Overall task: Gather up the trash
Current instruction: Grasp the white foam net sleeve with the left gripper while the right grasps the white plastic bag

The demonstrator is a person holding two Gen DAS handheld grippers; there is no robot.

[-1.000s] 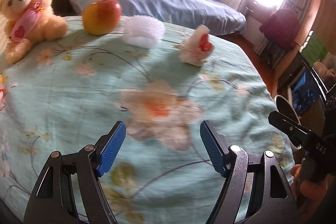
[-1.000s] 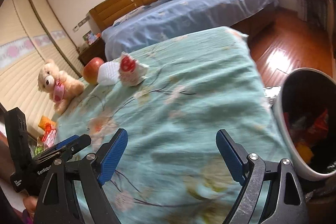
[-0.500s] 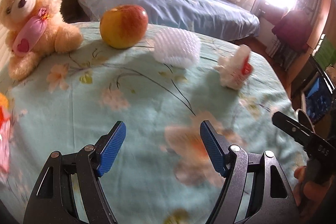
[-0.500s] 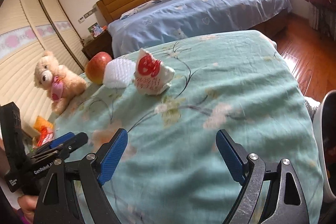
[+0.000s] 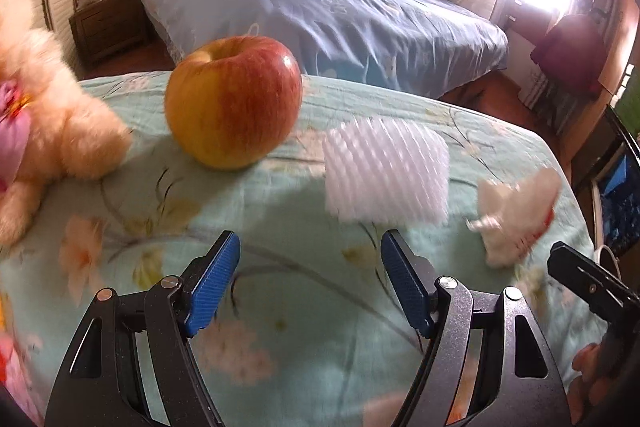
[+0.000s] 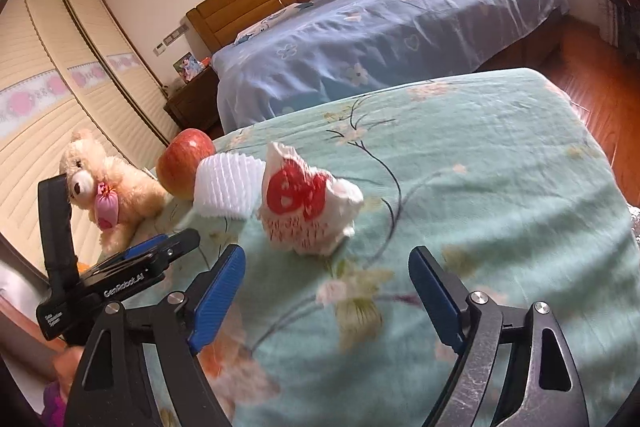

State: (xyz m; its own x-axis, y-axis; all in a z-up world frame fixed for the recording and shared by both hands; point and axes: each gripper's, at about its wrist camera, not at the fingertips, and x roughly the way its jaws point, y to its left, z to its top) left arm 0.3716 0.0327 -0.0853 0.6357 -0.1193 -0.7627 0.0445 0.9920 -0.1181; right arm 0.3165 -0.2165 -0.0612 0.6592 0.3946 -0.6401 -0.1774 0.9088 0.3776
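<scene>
Two pieces of trash lie on the green floral tablecloth (image 5: 280,307): a white foam fruit net (image 5: 386,169) (image 6: 226,185) and a crumpled white wrapper with red print (image 5: 516,215) (image 6: 308,203). My left gripper (image 5: 310,247) is open and empty, just short of the foam net, which lies slightly to its right. My right gripper (image 6: 327,259) stands wide just short of the wrapper; its jaws are closing with nothing between them. Each gripper shows at the edge of the other's view: the left gripper (image 6: 160,251) and the right gripper (image 5: 588,279).
A red-yellow apple (image 5: 234,101) (image 6: 186,163) sits left of the foam net. A cream teddy bear (image 5: 48,131) (image 6: 108,187) sits further left. Behind the table stands a blue bed (image 5: 320,11), with wooden floor (image 6: 600,67) to the right.
Both grippers have moved forward across the table toward the apple, foam net and wrapper, which now look much closer. The bin has left the right wrist view.
</scene>
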